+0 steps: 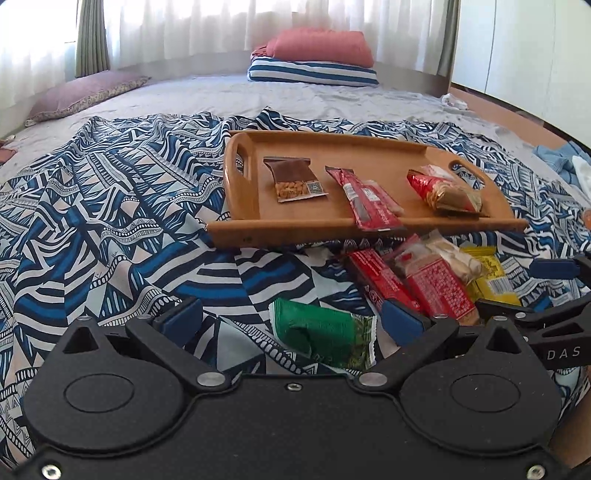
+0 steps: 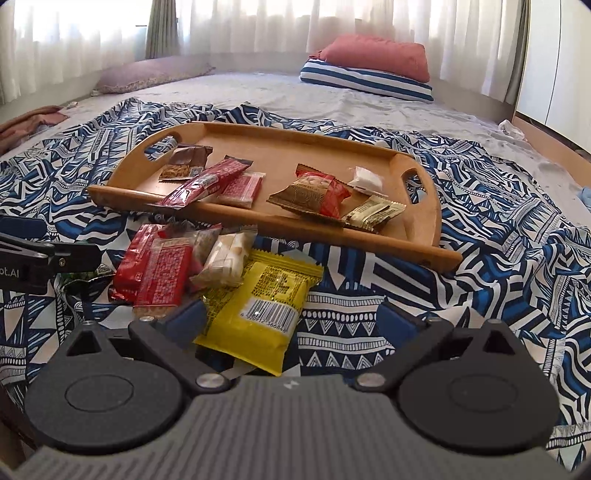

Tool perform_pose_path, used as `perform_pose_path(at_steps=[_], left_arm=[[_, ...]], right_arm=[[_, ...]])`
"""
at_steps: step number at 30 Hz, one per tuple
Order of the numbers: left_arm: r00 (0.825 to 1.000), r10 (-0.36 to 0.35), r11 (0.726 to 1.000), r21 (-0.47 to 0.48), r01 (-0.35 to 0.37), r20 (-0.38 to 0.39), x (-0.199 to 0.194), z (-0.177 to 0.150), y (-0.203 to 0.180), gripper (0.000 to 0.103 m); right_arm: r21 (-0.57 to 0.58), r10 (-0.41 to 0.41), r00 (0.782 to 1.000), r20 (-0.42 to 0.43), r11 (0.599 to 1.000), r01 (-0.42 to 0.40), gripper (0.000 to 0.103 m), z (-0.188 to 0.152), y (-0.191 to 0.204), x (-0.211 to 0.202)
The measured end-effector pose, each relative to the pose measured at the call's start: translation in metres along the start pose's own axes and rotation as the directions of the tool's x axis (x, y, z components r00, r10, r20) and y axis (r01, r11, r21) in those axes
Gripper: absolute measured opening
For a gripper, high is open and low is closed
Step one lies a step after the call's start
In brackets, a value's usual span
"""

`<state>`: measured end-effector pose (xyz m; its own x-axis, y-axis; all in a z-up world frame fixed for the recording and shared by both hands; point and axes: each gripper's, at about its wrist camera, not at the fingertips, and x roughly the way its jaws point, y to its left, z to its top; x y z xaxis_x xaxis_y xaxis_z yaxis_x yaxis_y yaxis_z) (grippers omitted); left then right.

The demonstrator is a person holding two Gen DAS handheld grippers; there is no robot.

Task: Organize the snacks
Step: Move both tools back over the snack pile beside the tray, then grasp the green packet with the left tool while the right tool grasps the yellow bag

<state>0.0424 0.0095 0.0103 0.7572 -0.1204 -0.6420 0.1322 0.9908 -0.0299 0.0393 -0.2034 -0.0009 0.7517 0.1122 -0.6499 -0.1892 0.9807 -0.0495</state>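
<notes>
Left wrist alone shows a green packet [image 1: 325,334] between its parted left tongs [image 1: 291,319]; right wrist shows a yellow packet [image 2: 258,314] between parted right tongs [image 2: 291,319], plus small packets at the tray's [image 2: 432,206] far end.

Pretty clearly a bedroom in somebody's home. A wide bed [image 1: 229,92] with a rumpled grey sheet is seen, pillows [image 1: 321,46] are stacked at the far end, and sheer white curtains [image 2: 258,26] are hung across the bright window behind. A patterned blue-and-white cloth [image 1: 110,192] is spread over the mattress, and white wardrobe doors [image 1: 517,48] are glimpsed at the side.
</notes>
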Motion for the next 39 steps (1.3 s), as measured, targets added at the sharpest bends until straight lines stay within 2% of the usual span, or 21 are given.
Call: perform_pose_path(at_steps=[11,15,23,25,27,29,35,39], left_arm=[[1.000,-0.015,0.999,0.045,0.015,-0.003,0.006,-0.008,-0.008,0.102],[0.999,-0.037,0.998,0.052,0.037,-0.002,0.007,-0.010,-0.008,0.093],[0.999,-0.048,0.995,0.087,0.046,0.013,0.007,-0.013,-0.014,0.082],[0.999,-0.050,0.994,0.095,0.049,0.016,0.007,-0.014,-0.016,0.074],[0.999,-0.036,0.994,0.103,0.033,0.023,0.005,-0.014,-0.018,0.059],[0.999,-0.022,0.994,0.110,0.019,0.029,0.004,-0.014,-0.019,0.054],[1.000,-0.020,0.998,0.064,0.019,0.024,0.003,-0.011,-0.014,0.049],[1.000,-0.013,0.999,0.046,0.013,0.009,0.002,-0.007,-0.011,0.047]], right_arm=[[0.013,0.036,0.999,-0.008,0.999,-0.036,0.103,-0.001,0.015,0.017],[-0.003,0.022,0.999,0.023,1.000,-0.022,0.103,-0.007,0.020,0.023],[-0.003,0.037,0.998,0.058,0.999,-0.037,0.103,-0.012,0.019,0.025],[-0.006,0.037,0.997,0.064,0.999,-0.037,0.103,-0.013,0.019,0.025],[-0.001,0.044,0.997,0.065,0.999,-0.044,0.103,-0.013,0.018,0.025],[0.001,0.050,0.997,0.066,0.999,-0.050,0.103,-0.013,0.017,0.026],[0.003,0.050,0.996,0.072,0.999,-0.050,0.103,-0.014,0.017,0.026],[-0.010,0.016,0.998,0.054,1.000,-0.016,0.103,-0.009,0.023,0.023]])
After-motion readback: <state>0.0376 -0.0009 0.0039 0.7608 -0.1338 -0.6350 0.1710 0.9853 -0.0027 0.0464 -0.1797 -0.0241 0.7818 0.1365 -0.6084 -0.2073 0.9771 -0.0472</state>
